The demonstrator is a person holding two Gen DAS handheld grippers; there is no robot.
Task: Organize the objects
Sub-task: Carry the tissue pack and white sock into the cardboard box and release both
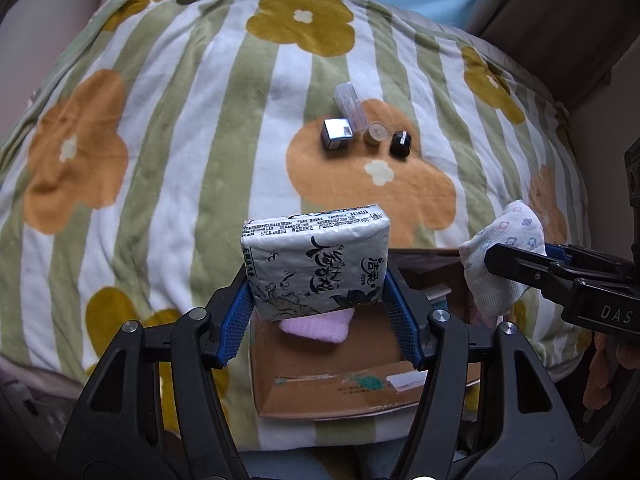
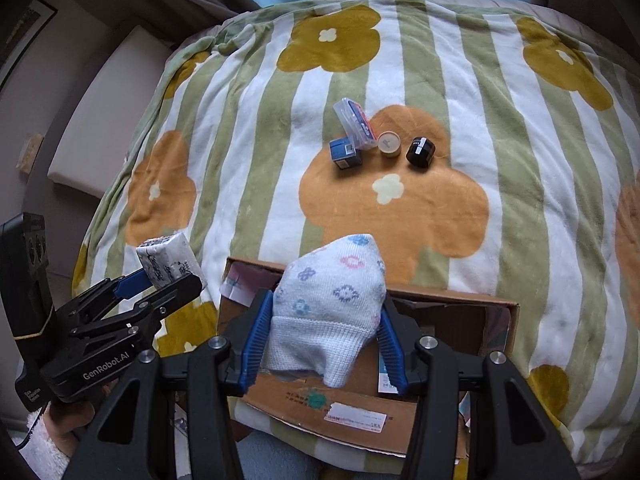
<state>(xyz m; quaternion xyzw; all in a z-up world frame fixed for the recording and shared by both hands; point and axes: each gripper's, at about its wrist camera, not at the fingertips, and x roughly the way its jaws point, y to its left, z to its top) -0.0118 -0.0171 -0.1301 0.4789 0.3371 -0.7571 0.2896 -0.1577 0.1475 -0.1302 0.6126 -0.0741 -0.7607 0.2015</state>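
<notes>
My left gripper [image 1: 318, 276] is shut on a white tissue pack [image 1: 316, 260] with black print, held above an open cardboard box [image 1: 332, 396]. The pack also shows in the right wrist view [image 2: 170, 258]. My right gripper [image 2: 324, 320] is shut on a rolled white sock [image 2: 328, 304] with small coloured flowers, held over the same box [image 2: 360, 412]. The sock also shows at the right of the left wrist view [image 1: 500, 252]. A pink cloth [image 1: 316, 326] lies inside the box under the tissue pack.
On the flowered, striped blanket [image 2: 500, 200] beyond the box lie a small blue box [image 2: 346, 154], a clear plastic case [image 2: 356, 122], a tan round jar [image 2: 389, 144] and a black round jar [image 2: 420, 152]. A white bench [image 2: 108, 112] stands at the left.
</notes>
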